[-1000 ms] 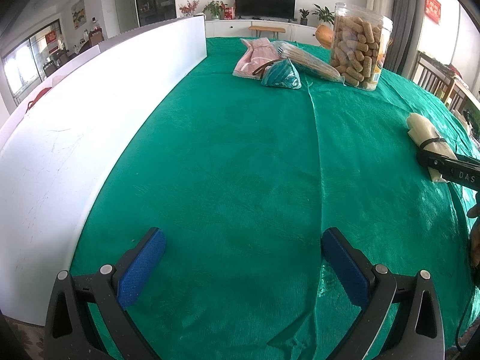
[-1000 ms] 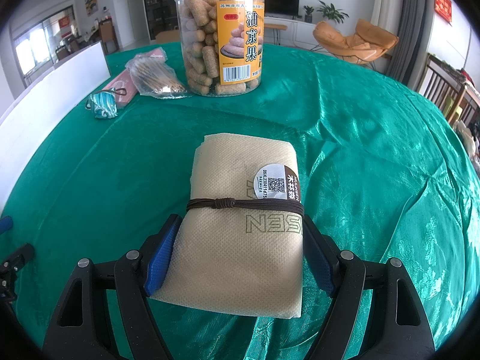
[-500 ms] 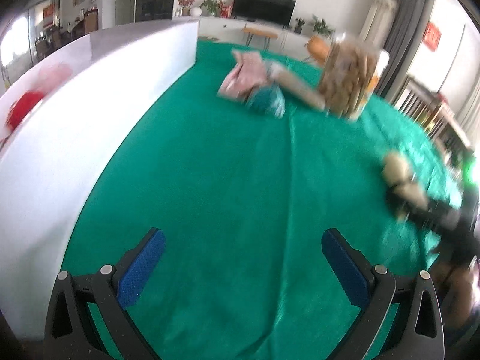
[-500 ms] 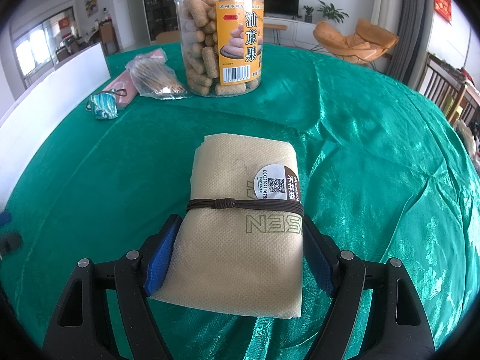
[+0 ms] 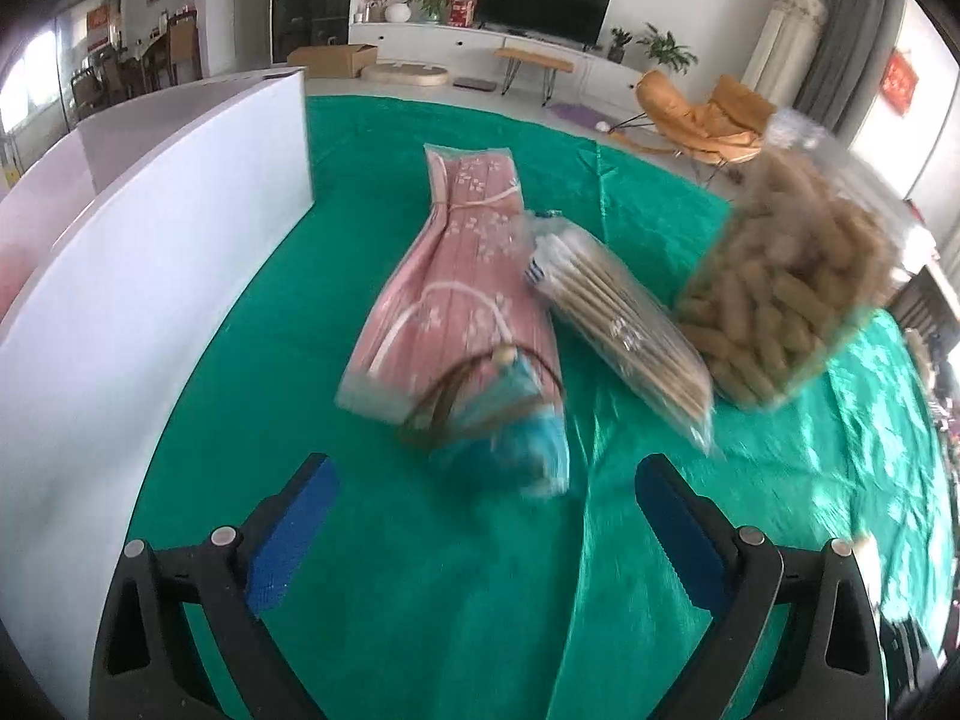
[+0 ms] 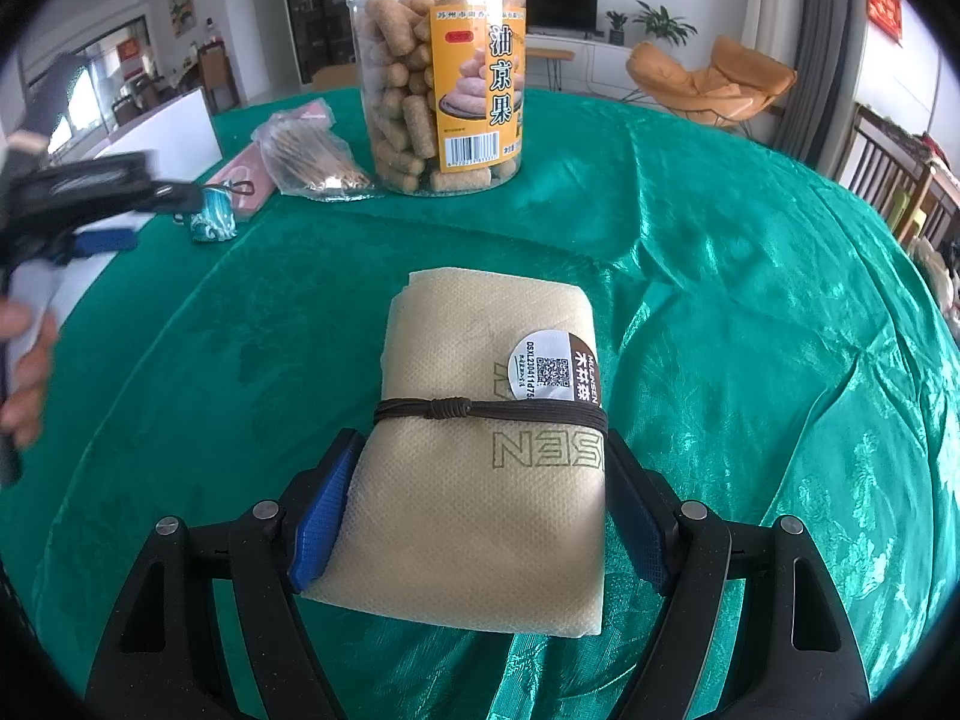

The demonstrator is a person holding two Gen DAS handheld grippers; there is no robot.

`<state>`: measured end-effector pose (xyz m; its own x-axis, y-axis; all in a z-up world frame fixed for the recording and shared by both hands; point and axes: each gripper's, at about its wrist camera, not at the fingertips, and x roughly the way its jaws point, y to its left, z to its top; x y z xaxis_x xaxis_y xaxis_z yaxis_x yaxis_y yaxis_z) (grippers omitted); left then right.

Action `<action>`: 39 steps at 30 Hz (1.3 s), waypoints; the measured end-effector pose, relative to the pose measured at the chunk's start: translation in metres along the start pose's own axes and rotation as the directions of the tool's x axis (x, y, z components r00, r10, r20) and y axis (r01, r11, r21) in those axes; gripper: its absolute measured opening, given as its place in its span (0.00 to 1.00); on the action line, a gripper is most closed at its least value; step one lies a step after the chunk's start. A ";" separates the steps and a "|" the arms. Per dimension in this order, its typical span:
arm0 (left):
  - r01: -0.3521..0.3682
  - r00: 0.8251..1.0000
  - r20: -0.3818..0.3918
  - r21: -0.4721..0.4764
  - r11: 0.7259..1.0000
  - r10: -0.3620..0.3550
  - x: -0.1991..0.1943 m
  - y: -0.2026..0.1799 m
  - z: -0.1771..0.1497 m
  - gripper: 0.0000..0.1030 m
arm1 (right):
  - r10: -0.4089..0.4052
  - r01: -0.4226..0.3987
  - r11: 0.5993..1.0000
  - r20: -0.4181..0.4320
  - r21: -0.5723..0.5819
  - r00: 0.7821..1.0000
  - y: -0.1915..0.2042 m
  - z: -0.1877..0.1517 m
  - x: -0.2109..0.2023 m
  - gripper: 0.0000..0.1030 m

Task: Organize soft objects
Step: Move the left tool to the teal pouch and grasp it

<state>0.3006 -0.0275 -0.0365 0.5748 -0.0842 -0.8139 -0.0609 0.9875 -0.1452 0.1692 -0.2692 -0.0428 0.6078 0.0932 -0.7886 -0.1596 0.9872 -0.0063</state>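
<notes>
On the green cloth [image 6: 750, 300], a folded tan bag [image 6: 486, 450] tied with brown cord sits squeezed between the right gripper [image 6: 480, 516] pads. Behind it, a clear jar [image 6: 438, 78] holds snack sticks. Left gripper [image 5: 486, 522] is wide, holding nothing.

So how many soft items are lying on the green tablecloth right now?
3, as far as the views show. Beige folded fabric bundle between the right gripper pads; small blue patterned pouch ahead of the open left gripper; pink flowered packet under that pouch.

Right gripper [image 6: 480, 510] pads against folded beige cloth bundle [image 6: 486, 456] on green tablecloth [image 6: 750, 300]
</notes>
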 end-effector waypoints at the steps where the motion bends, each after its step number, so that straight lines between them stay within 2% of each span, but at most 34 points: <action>1: 0.000 1.000 0.000 -0.002 1.000 0.000 0.004 -0.002 0.004 0.96 | 0.001 -0.001 1.000 0.000 0.000 1.000 0.000 0.000 0.000 0.78; 2: 0.002 1.000 0.002 -0.003 1.000 -0.002 0.008 -0.004 0.007 0.95 | 0.002 -0.002 1.000 0.001 0.001 1.000 0.000 0.000 0.000 0.78; 4: -0.002 1.000 0.004 0.025 1.000 0.002 0.015 -0.009 0.011 0.75 | 0.003 -0.003 1.000 0.001 0.002 1.000 0.000 0.000 0.000 0.78; 5: -0.032 0.999 -0.011 0.052 0.998 0.033 0.019 -0.012 0.011 0.42 | 0.003 -0.003 1.000 0.001 0.002 1.000 0.000 0.000 0.000 0.78; 8: -0.041 0.999 0.008 0.111 0.993 0.040 0.018 -0.013 0.004 0.39 | 0.003 -0.003 1.000 0.001 0.003 1.000 0.000 0.000 0.001 0.78; 10: -0.002 1.000 -0.006 0.138 0.990 0.003 0.008 -0.010 -0.005 0.39 | 0.004 -0.004 1.000 0.002 0.004 1.000 0.000 0.001 0.001 0.78; 13: 0.062 0.998 -0.014 0.140 0.988 -0.060 -0.027 0.002 -0.028 0.39 | 0.003 -0.003 1.000 0.001 0.002 1.000 0.000 0.000 0.001 0.78; 17: 0.093 0.995 -0.037 0.143 0.985 -0.089 -0.081 0.023 -0.077 0.39 | 0.003 -0.003 1.000 0.001 0.002 1.000 0.000 0.000 0.001 0.78; 20: 0.098 0.995 -0.040 0.123 0.988 -0.094 -0.097 0.035 -0.115 0.40 | -0.001 0.001 1.000 0.000 0.000 1.000 0.000 0.000 0.001 0.78; 22: 0.081 0.996 -0.033 0.114 0.990 -0.078 -0.092 0.037 -0.131 0.43 | -0.006 0.006 1.000 -0.001 -0.003 1.000 0.000 0.000 0.002 0.78; 23: 0.072 0.997 -0.040 0.109 0.991 -0.068 -0.086 0.038 -0.136 0.48 | -0.007 0.007 1.000 -0.001 -0.004 1.000 0.000 0.000 0.002 0.78; 24: 0.073 0.997 -0.007 0.120 0.990 -0.073 -0.086 0.036 -0.140 0.58 | -0.009 0.009 1.000 -0.001 -0.005 1.000 0.001 0.000 0.002 0.78; 25: 0.045 0.999 0.012 0.133 0.990 -0.047 -0.086 0.033 -0.142 0.69 | -0.009 0.009 1.000 -0.001 -0.005 1.000 0.001 0.000 0.002 0.78; 26: -0.012 1.000 0.011 0.138 0.990 0.011 -0.083 0.030 -0.143 0.90 | -0.008 0.008 1.000 -0.001 -0.004 1.000 0.001 0.000 0.002 0.78; 27: -0.045 0.999 0.006 0.142 0.989 0.045 -0.079 0.028 -0.144 0.95 | -0.009 0.009 1.000 -0.001 -0.005 1.000 0.001 0.000 0.002 0.78; 28: -0.062 0.998 -0.001 0.146 0.987 0.063 -0.075 0.028 -0.146 0.95 | -0.009 0.009 1.000 -0.001 -0.005 1.000 0.001 0.000 0.002 0.78; 29: -0.081 0.997 0.002 0.159 0.984 0.081 -0.071 0.027 -0.148 1.00 | -0.008 0.008 1.000 -0.001 -0.004 1.000 0.001 0.000 0.002 0.78; 39: -0.076 0.997 0.003 0.150 0.986 0.076 -0.071 0.033 -0.148 1.00 | -0.010 0.010 1.000 -0.002 -0.005 1.000 0.001 0.000 0.002 0.78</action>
<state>0.1369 -0.0089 -0.0670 0.5711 -0.0086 -0.8208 0.0193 0.9998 0.0030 0.1702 -0.2678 -0.0443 0.6080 0.0831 -0.7895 -0.1575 0.9874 -0.0174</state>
